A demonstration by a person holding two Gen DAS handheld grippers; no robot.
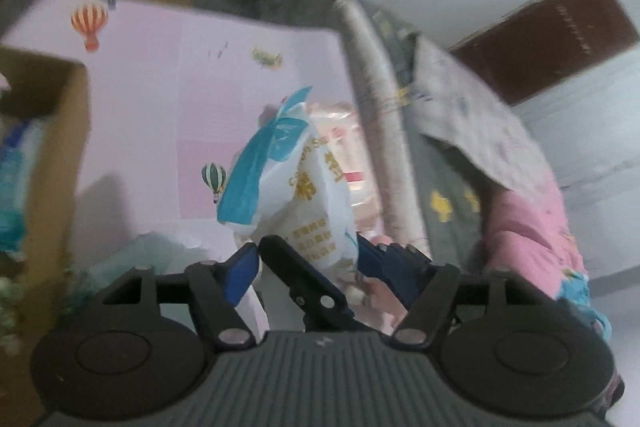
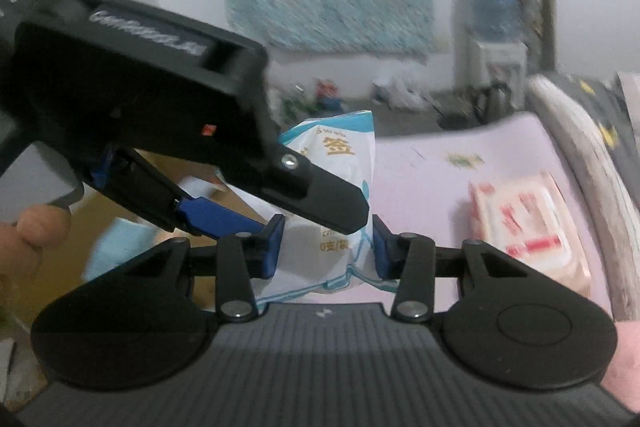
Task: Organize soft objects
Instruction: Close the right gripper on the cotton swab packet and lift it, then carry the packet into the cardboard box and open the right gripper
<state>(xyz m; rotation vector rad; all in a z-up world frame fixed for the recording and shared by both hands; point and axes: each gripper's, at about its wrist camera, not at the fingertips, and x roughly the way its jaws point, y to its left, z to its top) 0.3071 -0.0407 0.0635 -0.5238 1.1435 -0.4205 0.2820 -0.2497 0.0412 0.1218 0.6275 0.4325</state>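
Your right gripper (image 2: 328, 247) clamps the cotton swab bag (image 2: 340, 195) — left gripper (image 1: 304, 259) looks slack around it. Steer it toward the cardboard box (image 1: 60, 131) left — don't squeeze harder.

ok so counting it up: two grippers, left gripper (image 2: 316, 215) and right gripper (image 2: 328, 247), one white and blue cotton swab bag (image 2: 340, 163), one pink wipes pack (image 2: 528, 223), one cardboard box (image 1: 60, 131), three balloon prints on the pink mat (image 1: 160, 87)
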